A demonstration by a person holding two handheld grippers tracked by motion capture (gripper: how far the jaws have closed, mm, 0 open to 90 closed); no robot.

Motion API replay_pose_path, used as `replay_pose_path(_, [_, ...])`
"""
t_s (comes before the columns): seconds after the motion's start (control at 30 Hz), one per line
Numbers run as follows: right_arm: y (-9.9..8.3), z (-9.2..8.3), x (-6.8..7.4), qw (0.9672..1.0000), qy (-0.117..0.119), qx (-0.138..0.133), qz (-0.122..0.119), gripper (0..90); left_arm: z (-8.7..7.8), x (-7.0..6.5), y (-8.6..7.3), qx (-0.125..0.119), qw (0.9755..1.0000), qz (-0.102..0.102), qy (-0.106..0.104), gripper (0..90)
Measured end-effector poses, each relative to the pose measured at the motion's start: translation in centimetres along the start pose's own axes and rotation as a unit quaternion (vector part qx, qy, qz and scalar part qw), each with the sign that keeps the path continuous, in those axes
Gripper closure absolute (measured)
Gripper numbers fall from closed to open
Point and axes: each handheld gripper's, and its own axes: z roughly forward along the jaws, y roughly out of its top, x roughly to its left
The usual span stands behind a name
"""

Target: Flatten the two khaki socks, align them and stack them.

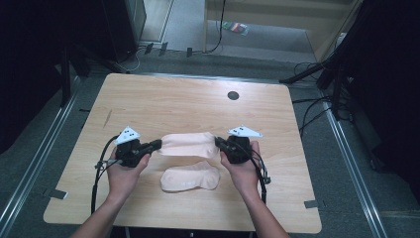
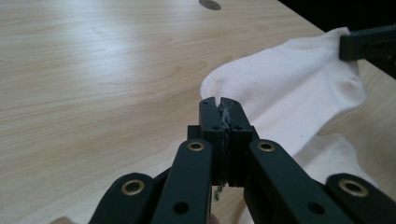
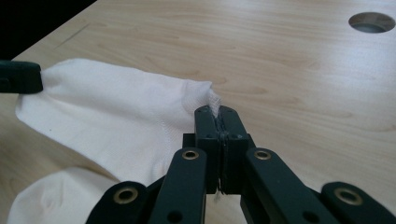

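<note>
Left claw (image 1: 157, 145) and right claw (image 1: 218, 143) each clamp an end of one sock (image 1: 190, 144), which we hold stretched above our pale wooden desk (image 1: 163, 96); a second sock (image 1: 190, 179) lies beneath, grey floor around

Light wood-grain table (image 1: 163, 99), rounded corners, standing on grey carpeted floor (image 1: 356, 163). Round cable hole (image 1: 233, 95) near far edge, right of centre. One pale sock (image 1: 190, 179) lies flat on the top, near the front edge, roughly centred.
</note>
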Motion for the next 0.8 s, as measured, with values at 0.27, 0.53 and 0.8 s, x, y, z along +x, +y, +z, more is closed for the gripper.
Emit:
replay_pose_path(0.27, [-3.1, -2.0, 0.6, 0.9996, 0.016, 0.001, 0.023, 89.4, -1.5, -1.7, -2.3, 0.002, 0.9999, -0.005, -0.013, 90.0])
replay_pose_path(0.53, [-5.4, -2.7, 1.3, 0.9997, 0.008, 0.011, 0.018, 89.5, -2.6, -2.7, -3.7, 0.026, 0.9993, 0.024, 0.012, 90.0])
replay_pose_path(0.8, [-6.3, -2.9, 1.1, 0.9991, 0.024, 0.001, 0.034, 89.5, -3.0, -2.6, -5.3, 0.030, 0.9995, 0.004, -0.002, 90.0])
